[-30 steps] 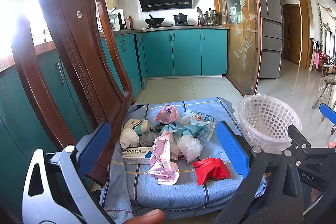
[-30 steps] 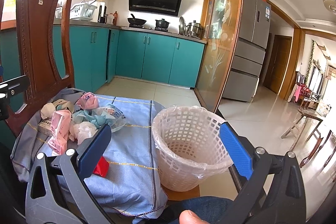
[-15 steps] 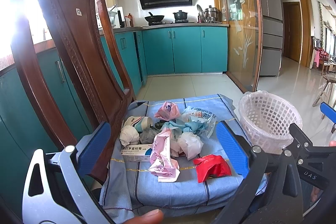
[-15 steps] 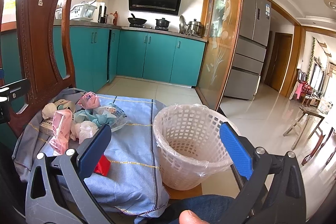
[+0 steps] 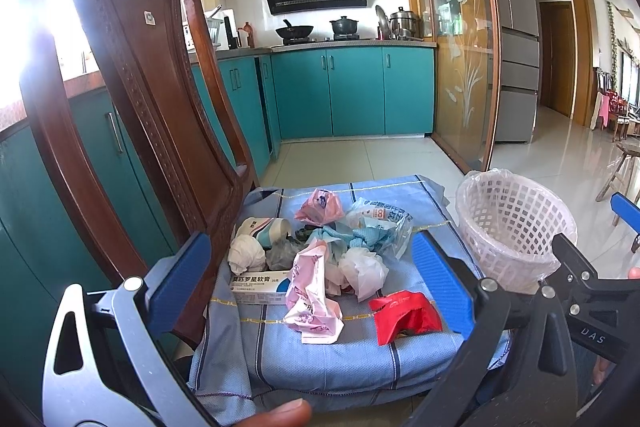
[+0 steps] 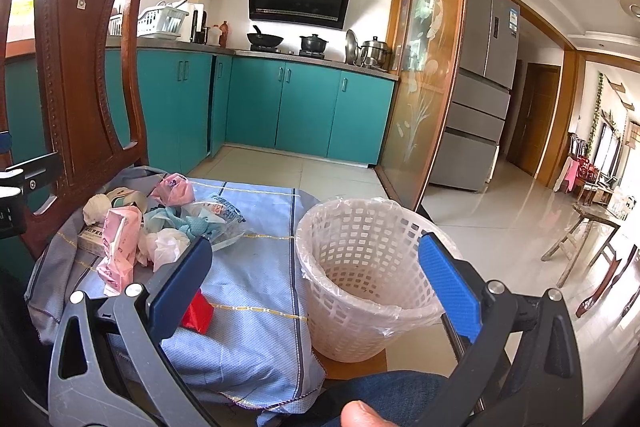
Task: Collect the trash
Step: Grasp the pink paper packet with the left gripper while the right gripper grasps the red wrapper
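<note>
A heap of trash lies on a blue striped cloth (image 5: 320, 355) spread over a chair seat: a pink wrapper (image 5: 310, 301), a red wrapper (image 5: 404, 315), a white ointment box (image 5: 260, 287), crumpled white tissues (image 5: 362, 269), a clear plastic bag (image 5: 382, 223). A white lattice basket (image 5: 512, 223) with a plastic liner stands at the seat's right edge; it shows empty in the right wrist view (image 6: 360, 267). My left gripper (image 5: 310, 287) is open, held short of the heap. My right gripper (image 6: 316, 287) is open in front of the basket.
The chair's tall carved wooden back (image 5: 132, 99) rises at the left. Teal kitchen cabinets (image 5: 352, 91) and a stove stand behind. A glass partition (image 6: 428, 79) and a fridge (image 6: 480, 99) stand to the right. A person's thumb (image 6: 368, 415) and blue trouser leg show at the bottom.
Both views have drifted slightly; the trash heap and basket sit a touch lower and farther in frame. Both grippers stay open and nothing has been picked up.
</note>
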